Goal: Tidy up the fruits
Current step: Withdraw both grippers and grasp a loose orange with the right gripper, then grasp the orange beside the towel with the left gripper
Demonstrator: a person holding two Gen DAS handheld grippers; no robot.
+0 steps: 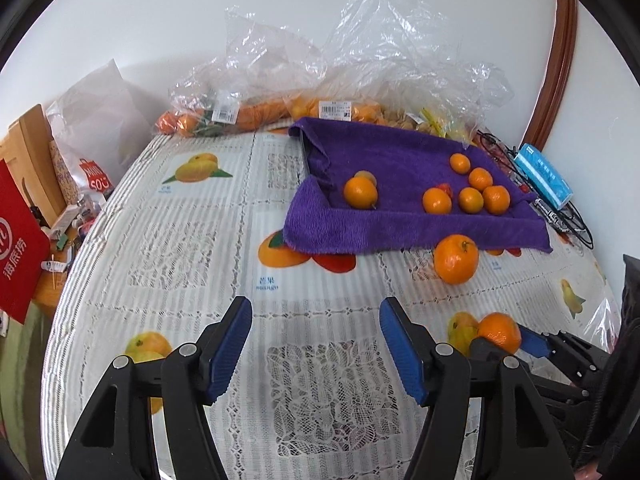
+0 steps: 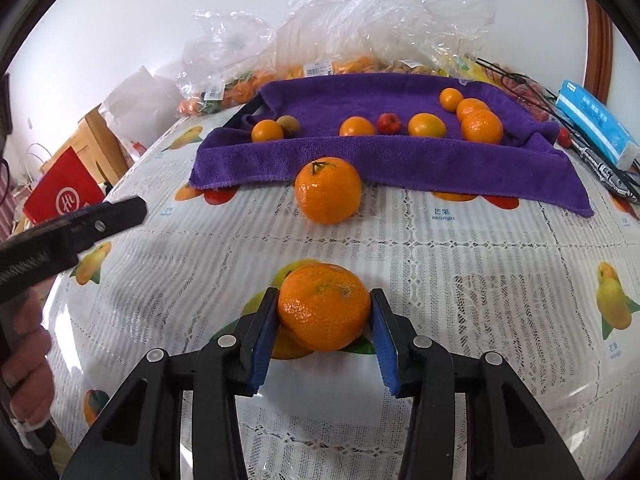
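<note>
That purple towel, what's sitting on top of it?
On the purple towel lie six small oranges, a red fruit and a brownish fruit. The towel's raised front fold hides their undersides, and whatever lies beneath the towel cannot be seen.

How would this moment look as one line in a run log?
right gripper: shut on tangerine | left gripper: open, empty | second tangerine: on table, beside purple towel

Towel [image 2: 384, 156]: on the tablecloth [image 2: 460, 264], small fruits on it.
Loose mandarin [image 2: 328, 190]: just before the towel's front edge.
Gripped mandarin [image 2: 324, 306]: nearer, between right gripper [image 2: 325, 334] fingers.
Plastic bags [image 2: 360, 20]: behind the towel.
</note>
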